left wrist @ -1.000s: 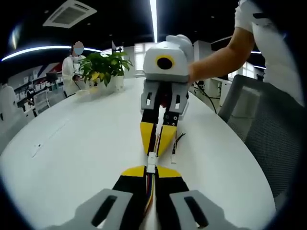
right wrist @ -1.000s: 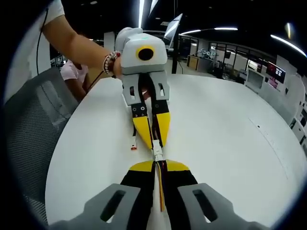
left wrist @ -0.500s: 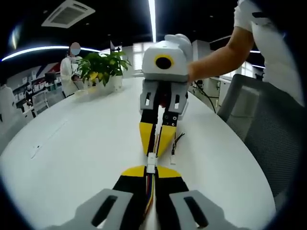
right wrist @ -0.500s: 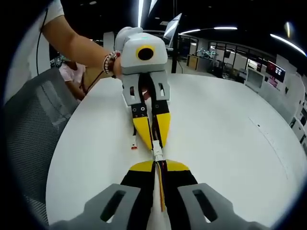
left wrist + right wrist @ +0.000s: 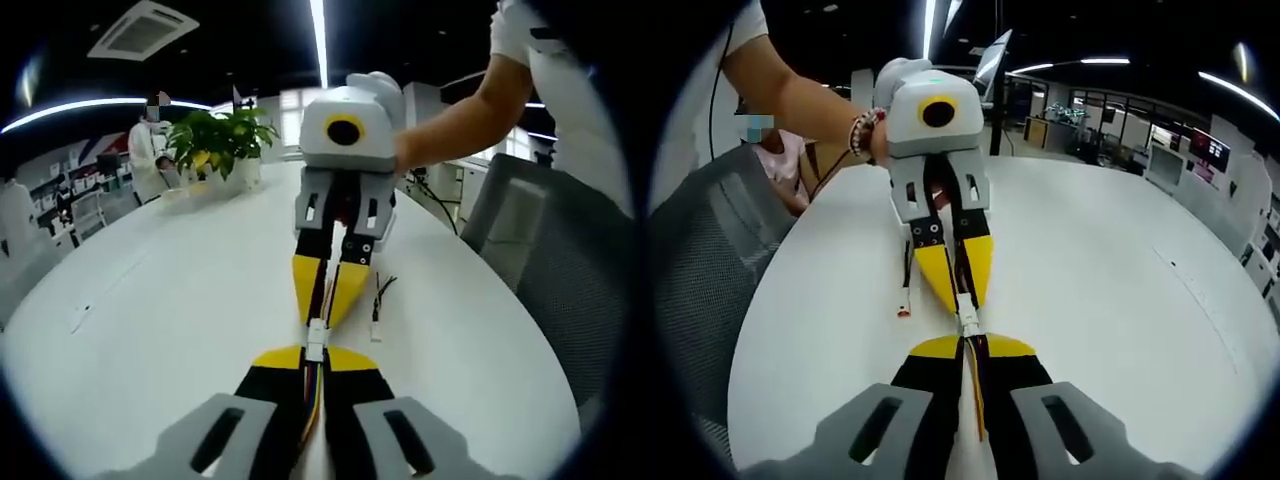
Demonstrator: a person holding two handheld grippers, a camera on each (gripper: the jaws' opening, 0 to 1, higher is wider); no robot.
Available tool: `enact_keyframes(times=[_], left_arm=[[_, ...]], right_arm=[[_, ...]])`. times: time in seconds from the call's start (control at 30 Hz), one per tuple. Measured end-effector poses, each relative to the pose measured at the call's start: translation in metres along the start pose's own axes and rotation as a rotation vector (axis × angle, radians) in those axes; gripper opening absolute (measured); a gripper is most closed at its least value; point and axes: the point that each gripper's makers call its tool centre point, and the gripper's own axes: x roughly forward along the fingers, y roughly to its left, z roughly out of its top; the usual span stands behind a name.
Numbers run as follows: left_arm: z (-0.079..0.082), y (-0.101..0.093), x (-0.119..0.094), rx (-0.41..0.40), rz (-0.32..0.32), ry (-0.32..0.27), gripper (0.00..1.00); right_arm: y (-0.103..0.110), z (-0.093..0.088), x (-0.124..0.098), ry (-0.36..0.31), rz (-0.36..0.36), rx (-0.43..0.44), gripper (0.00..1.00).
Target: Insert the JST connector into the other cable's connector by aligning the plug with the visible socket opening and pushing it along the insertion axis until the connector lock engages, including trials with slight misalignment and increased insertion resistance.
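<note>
In the left gripper view my left gripper (image 5: 316,353) is shut on a cable of coloured wires that ends in a white JST connector (image 5: 316,336). Facing it tip to tip, my right gripper (image 5: 326,300) is shut on the other cable. The two white connector ends meet in one line between the yellow fingertips. The right gripper view has the same joint from the other side: my right gripper (image 5: 970,346) is shut on its wires, the white connector (image 5: 968,322) just ahead, and the left gripper (image 5: 958,290) opposite. Whether the lock is engaged cannot be told.
Everything hangs just above a white oval table (image 5: 170,300). A loose spare cable (image 5: 377,308) lies on the table (image 5: 1120,280) beside the tips, the same loose cable (image 5: 905,295). A potted plant (image 5: 215,140) stands far back. Grey mesh chair (image 5: 560,260) at the edge.
Both grippers stay shut and tip to tip at the connectors. The background has slid a little, so both hands have shifted together; the loose cable now sits slightly further to the side.
</note>
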Motion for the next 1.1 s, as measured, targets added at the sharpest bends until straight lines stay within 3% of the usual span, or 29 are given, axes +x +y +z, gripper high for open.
enact_keyframes(times=[0.47, 1.1], left_arm=[[-0.01, 0.026, 0.005, -0.007, 0.025, 0.031, 0.0], [-0.019, 0.03, 0.008, -0.024, 0.043, 0.068, 0.0]], right_arm=[[-0.023, -0.003, 0.013, 0.002, -0.02, 0.008, 0.04], [-0.028, -0.012, 0.022, 0.018, -0.025, 0.025, 0.04]])
